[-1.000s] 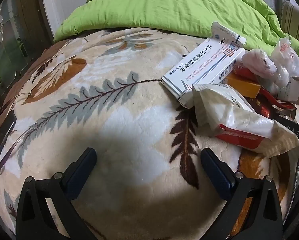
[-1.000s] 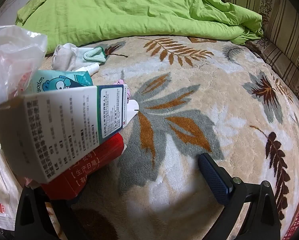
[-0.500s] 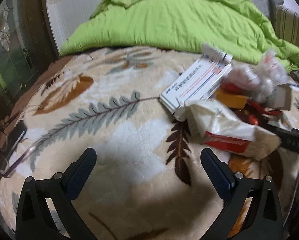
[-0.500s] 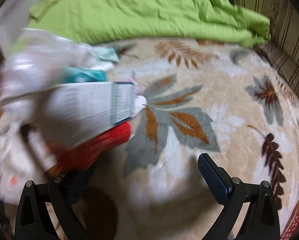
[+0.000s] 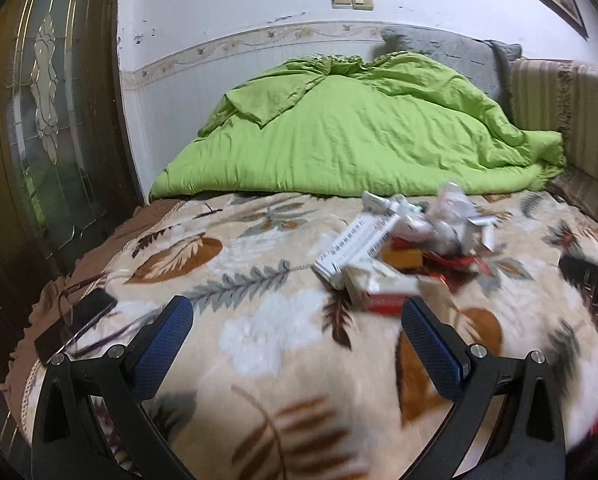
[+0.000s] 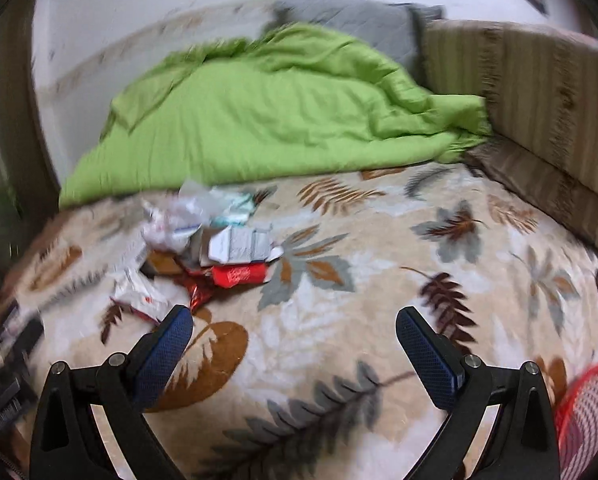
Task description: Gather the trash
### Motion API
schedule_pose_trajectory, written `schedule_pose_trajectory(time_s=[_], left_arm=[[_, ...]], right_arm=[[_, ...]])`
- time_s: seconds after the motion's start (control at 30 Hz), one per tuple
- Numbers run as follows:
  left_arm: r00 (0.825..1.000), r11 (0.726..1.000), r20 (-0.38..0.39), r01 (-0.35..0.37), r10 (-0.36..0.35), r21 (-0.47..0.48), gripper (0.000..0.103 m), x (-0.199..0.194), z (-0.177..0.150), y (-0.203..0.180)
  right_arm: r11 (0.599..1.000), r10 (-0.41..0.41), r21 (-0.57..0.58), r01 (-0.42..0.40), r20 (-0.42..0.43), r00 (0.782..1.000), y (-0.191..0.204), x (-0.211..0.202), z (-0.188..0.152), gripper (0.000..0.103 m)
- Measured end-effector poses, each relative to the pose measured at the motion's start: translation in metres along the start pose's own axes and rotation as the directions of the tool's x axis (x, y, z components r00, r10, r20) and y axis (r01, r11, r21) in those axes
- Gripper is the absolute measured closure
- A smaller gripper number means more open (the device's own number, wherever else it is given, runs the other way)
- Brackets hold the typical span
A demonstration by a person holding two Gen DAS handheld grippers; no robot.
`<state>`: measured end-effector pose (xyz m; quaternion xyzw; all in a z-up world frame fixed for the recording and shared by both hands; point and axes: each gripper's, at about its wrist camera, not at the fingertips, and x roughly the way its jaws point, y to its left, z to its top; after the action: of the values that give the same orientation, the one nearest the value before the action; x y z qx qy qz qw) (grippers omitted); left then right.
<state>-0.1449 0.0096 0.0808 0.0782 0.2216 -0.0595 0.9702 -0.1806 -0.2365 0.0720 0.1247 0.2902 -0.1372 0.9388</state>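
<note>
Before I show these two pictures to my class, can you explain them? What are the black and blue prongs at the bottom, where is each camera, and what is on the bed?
No robot here: a person holds a two-finger gripper in each hand, with a wide-angle camera on each looking along its fingers. One picture is from the left gripper, the other from the right gripper. Both are open and hold nothing. They hover over a leaf-patterned blanket. On it lies a trash pile: a white printed box, wrappers, crumpled plastic. Behind is a green duvet. A red mesh basket shows at the right view's corner.
</note>
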Motion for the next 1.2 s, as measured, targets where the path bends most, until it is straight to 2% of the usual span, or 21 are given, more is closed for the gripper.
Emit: schedule_pose_trajectory(time_s=[0.1, 0.27, 0.37, 0.43, 0.5, 0.7, 0.77, 0.97, 1.2], left_arm=[[1.0, 1.0, -0.002, -0.001, 0.001, 0.02, 0.0, -0.022, -0.011, 0.003], [1.0, 0.999, -0.016, 0.023, -0.023, 0.026, 0.0, -0.052, -0.024, 0.01], [0.999, 0.999, -0.032, 0.036, -0.036, -0.017, 0.0, -0.056, -0.026, 0.015], [0.997, 0.997, -0.058, 0.05, -0.053, -0.061, 0.0, -0.053, -0.027, 0.018], [0.996, 0.996, -0.083, 0.034, -0.041, -0.087, 0.0, -0.049, -0.028, 0.017], [0.989, 1.0, -0.145, -0.004, 0.003, -0.008, 0.0, -0.034, -0.031, 0.0], [0.988, 1.0, -0.154, -0.014, 0.014, -0.001, 0.0, -0.03, -0.032, -0.001], [0.984, 1.0, -0.178, 0.015, -0.019, -0.023, 0.0, -0.018, -0.032, -0.001], [0.986, 0.999, -0.166, 0.031, -0.032, -0.008, 0.0, -0.017, -0.034, -0.005]], right_arm=[[0.999, 0.0, 0.032, 0.0, 0.007, 1.0, -0.011, -0.022, -0.007, 0.0], [0.997, 0.013, -0.076, -0.006, 0.094, 0.996, 0.001, -0.068, -0.028, 0.0], [0.99, 0.044, -0.136, -0.028, 0.116, 0.992, 0.008, -0.082, -0.038, 0.0], [0.987, 0.042, -0.162, -0.023, 0.118, 0.992, 0.014, -0.082, -0.04, 0.0], [0.983, 0.045, -0.18, -0.028, 0.092, 0.995, 0.017, -0.076, -0.039, 0.0], [0.986, 0.07, -0.156, -0.062, 0.046, 0.996, 0.011, -0.065, -0.039, 0.0], [0.986, 0.073, -0.154, -0.067, 0.035, 0.997, 0.013, -0.062, -0.039, 0.0], [0.982, 0.065, -0.177, -0.058, 0.03, 0.997, 0.017, -0.06, -0.039, 0.0], [0.982, 0.065, -0.176, -0.06, 0.025, 0.998, 0.017, -0.06, -0.039, 0.0]])
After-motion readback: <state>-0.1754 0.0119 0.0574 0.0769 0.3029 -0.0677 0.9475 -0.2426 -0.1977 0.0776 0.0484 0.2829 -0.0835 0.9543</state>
